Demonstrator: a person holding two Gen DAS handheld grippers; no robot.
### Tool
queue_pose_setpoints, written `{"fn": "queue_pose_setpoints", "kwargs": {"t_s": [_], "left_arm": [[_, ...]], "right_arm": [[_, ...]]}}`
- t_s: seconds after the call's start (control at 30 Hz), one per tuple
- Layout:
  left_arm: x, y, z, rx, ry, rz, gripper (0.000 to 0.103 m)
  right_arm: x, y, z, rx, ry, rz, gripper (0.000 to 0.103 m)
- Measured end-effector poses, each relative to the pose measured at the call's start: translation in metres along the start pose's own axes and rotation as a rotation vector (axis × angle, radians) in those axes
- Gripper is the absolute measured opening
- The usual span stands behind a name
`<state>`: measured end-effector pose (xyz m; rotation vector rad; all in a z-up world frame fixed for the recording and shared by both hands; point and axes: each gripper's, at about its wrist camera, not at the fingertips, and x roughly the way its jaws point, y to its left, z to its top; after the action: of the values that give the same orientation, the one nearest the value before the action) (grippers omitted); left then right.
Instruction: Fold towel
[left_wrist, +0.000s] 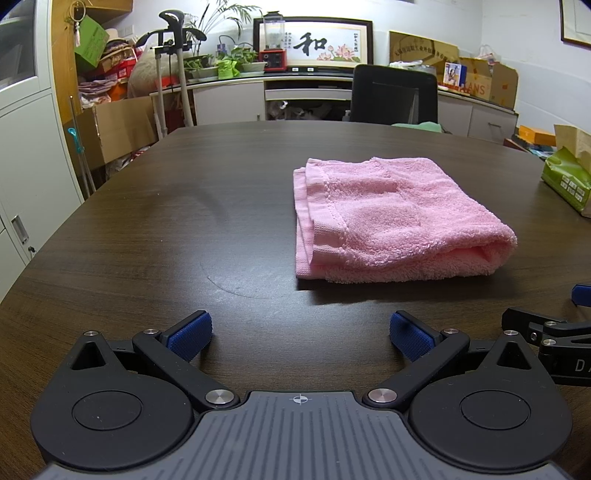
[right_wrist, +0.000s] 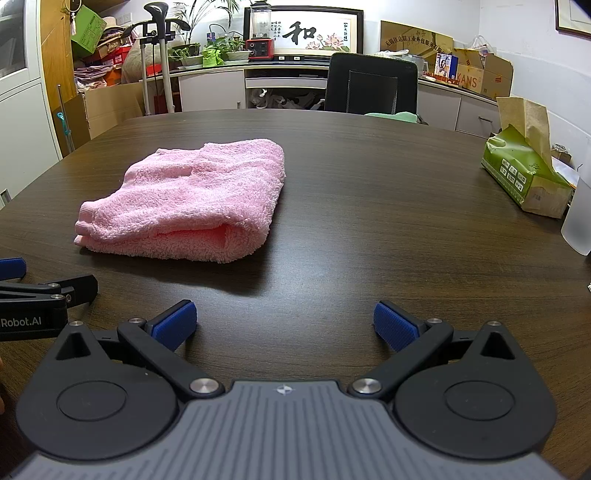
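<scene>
A pink towel (left_wrist: 395, 218) lies folded into a thick rectangle on the dark wooden table (left_wrist: 166, 229). In the right wrist view the towel (right_wrist: 192, 199) sits ahead and to the left. My left gripper (left_wrist: 300, 336) is open and empty, low over the table, short of the towel and left of it. My right gripper (right_wrist: 284, 326) is open and empty, short of the towel and right of it. Each gripper shows at the edge of the other's view: the right one (left_wrist: 554, 328) and the left one (right_wrist: 40, 295).
A green tissue box (right_wrist: 524, 173) stands at the table's right side, with a frosted cup (right_wrist: 580, 218) beside it. A black office chair (right_wrist: 371, 85) stands behind the far edge. Cabinets, boxes and plants line the back wall.
</scene>
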<state>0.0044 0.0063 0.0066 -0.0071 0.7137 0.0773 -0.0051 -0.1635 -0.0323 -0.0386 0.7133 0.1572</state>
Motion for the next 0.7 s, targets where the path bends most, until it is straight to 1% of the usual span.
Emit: {"fn": "queue_pose_setpoints", "kwargs": {"t_s": [0.7], "left_arm": [[0.0, 0.0016, 0.0001, 0.001, 0.0, -0.003, 0.103]], "right_arm": [[0.0, 0.0002, 0.0, 0.0, 0.0, 0.0, 0.103]]}}
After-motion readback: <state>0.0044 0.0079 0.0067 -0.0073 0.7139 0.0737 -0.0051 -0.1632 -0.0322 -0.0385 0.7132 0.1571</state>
